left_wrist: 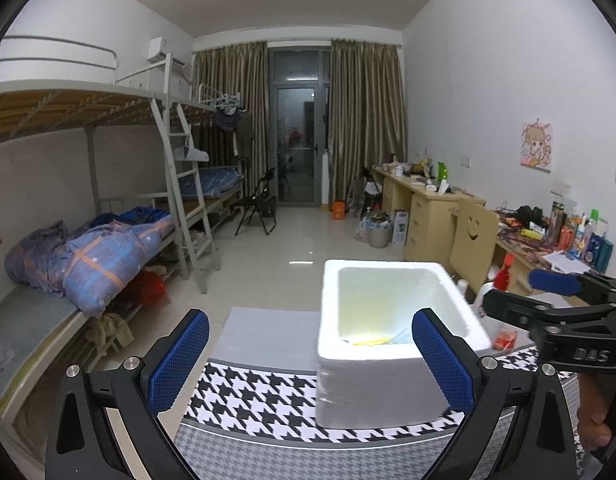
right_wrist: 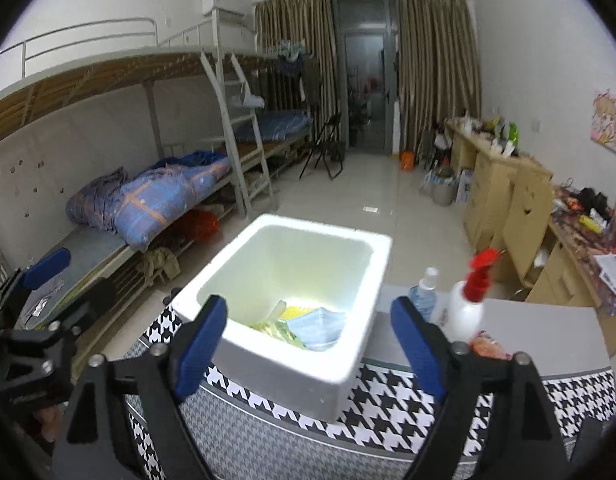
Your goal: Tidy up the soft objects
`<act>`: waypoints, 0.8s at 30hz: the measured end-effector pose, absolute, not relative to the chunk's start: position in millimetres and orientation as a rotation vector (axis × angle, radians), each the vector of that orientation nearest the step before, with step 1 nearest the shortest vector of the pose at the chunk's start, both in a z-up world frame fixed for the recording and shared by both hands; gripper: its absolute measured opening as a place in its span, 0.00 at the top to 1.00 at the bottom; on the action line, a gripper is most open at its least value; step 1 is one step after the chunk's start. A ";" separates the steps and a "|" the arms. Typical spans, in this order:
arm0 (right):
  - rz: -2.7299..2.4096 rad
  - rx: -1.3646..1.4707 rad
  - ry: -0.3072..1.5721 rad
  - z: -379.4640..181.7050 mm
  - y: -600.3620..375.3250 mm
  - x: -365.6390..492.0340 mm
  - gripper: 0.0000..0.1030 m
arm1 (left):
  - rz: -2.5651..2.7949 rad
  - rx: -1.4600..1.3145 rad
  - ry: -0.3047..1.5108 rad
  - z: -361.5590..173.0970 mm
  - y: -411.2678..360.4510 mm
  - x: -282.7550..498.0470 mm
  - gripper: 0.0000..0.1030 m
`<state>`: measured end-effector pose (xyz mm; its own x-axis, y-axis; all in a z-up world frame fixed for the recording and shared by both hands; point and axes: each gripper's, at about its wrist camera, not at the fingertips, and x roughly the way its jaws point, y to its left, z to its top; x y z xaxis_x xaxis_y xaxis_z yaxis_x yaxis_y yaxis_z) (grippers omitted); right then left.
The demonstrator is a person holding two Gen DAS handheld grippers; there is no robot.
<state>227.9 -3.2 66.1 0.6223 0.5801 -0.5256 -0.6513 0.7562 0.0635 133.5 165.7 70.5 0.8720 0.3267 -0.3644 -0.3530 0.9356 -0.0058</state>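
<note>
A dormitory room is seen, with bunk beds (left_wrist: 108, 168) along one wall, striped curtains (left_wrist: 363, 120) around a glass door at the far end, and a row of cluttered wooden furniture (left_wrist: 427, 216) along the other wall. In the foreground, a desk (right_wrist: 547, 340) is covered by a black-and-white houndstooth cloth (left_wrist: 268, 400).

A white foam box (left_wrist: 387, 384) stands on that cloth, open at the top. It is found just ahead of the left tool (left_wrist: 309, 360) and slightly toward its right finger, and just ahead of the right tool (right_wrist: 308, 344), between its fingers and nearer the left one. Inside the box, at the bottom, a light blue face mask (right_wrist: 317, 330) is seen lying beside yellow and pale soft items (right_wrist: 284, 324); what those items are cannot be told.

Both tools are held with their blue-padded fingers spread wide, and nothing is gripped by either. In the left wrist view the right tool (left_wrist: 555, 292) is seen off to the right of the box, and a hand (left_wrist: 591, 412) is partly visible beneath it.

Beyond the right finger of the right tool, a white spray bottle with a red trigger (right_wrist: 467, 304) and a small clear bottle of blue liquid (right_wrist: 423, 296) stand on the bare grey part of the desk, with a small orange-red packet (right_wrist: 489, 346) lying just beside them.
</note>
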 end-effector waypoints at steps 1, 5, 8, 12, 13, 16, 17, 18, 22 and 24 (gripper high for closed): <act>0.704 -0.129 0.537 69.5 -9.6 223.0 0.07 | 0.350 -0.070 0.365 72.2 162.4 131.0 0.01; 0.666 -0.117 0.500 77.9 -27.9 211.1 0.06 | 0.324 -0.055 0.350 77.7 147.1 120.1 0.01; 0.662 -0.124 0.488 82.9 -37.9 197.8 0.06 | 0.313 -0.050 0.337 82.6 138.1 111.6 0.01; 0.642 -0.157 0.436 90.2 -51.1 173.5 0.06 | 0.294 -0.038 0.318 89.2 124.0 100.1 0.01; 0.639 -0.158 0.426 91.1 -54.4 169.0 0.06 | 0.289 -0.035 0.312 89.7 120.2 97.2 0.01; 0.635 -0.146 0.417 91.8 -67.0 156.3 0.06 | 0.270 -0.033 0.302 93.0 112.4 90.7 0.01; 0.636 -0.142 0.418 92.0 -69.9 153.6 0.06 | 0.265 -0.033 0.297 94.0 109.7 87.9 0.01; 0.636 -0.139 0.417 91.4 -73.8 150.3 0.06 | 0.262 -0.031 0.294 94.9 107.8 86.1 0.01; 0.634 -0.155 0.393 88.9 -83.1 136.2 0.06 | 0.248 -0.022 0.281 95.4 96.7 76.0 0.01; 0.630 -0.155 0.389 86.7 -86.6 132.1 0.06 | 0.241 -0.021 0.276 95.6 92.9 71.0 0.01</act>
<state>132.1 -86.6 86.7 0.7385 0.5433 -0.3994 -0.6006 0.7992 -0.0235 71.0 92.9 95.6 0.9337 0.2328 -0.2721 -0.2386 0.9710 0.0124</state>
